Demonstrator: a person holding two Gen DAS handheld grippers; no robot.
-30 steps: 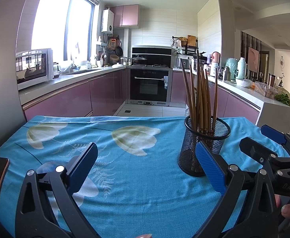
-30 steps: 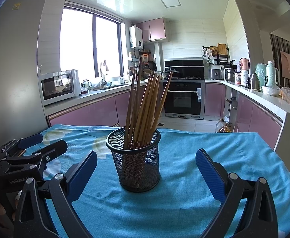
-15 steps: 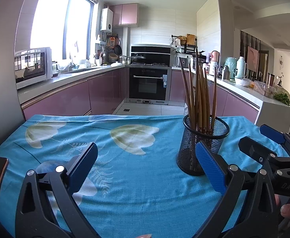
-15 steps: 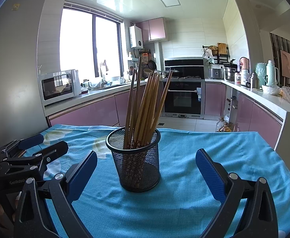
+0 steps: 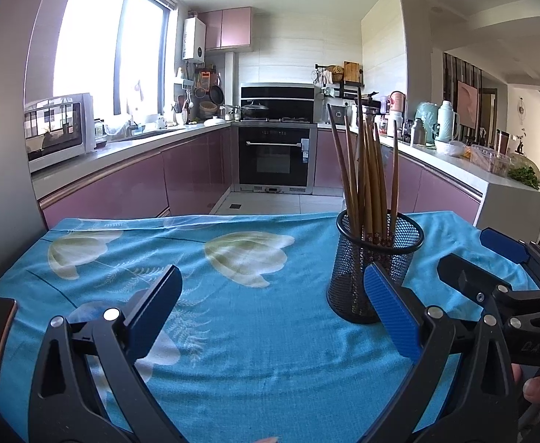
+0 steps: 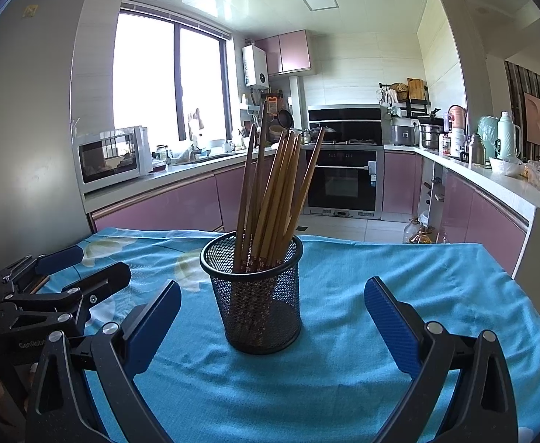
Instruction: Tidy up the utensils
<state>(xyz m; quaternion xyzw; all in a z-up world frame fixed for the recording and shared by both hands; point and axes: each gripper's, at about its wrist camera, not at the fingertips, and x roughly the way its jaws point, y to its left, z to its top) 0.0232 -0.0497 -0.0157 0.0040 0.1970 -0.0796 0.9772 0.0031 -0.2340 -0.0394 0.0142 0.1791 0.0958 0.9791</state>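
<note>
Both the left gripper (image 5: 270,306) and right gripper (image 6: 272,319) hover with fingers spread wide and empty above the blue-clothed desk (image 6: 399,277), where the chopsticks (image 6: 270,192) stand bundled upright in the mesh holder (image 6: 255,295), apparently so they stay gathered.

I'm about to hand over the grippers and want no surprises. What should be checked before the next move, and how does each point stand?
1. Right gripper open and empty: ok.
2. Left gripper open and empty: ok.
3. Mesh cup upright on the blue cloth: ok.
4. Chopsticks all inside the cup: ok, none on the cloth.
5. Cup centred ahead of the right gripper: ok.
6. Chopsticks sorted in pairs: cannot tell.
</note>
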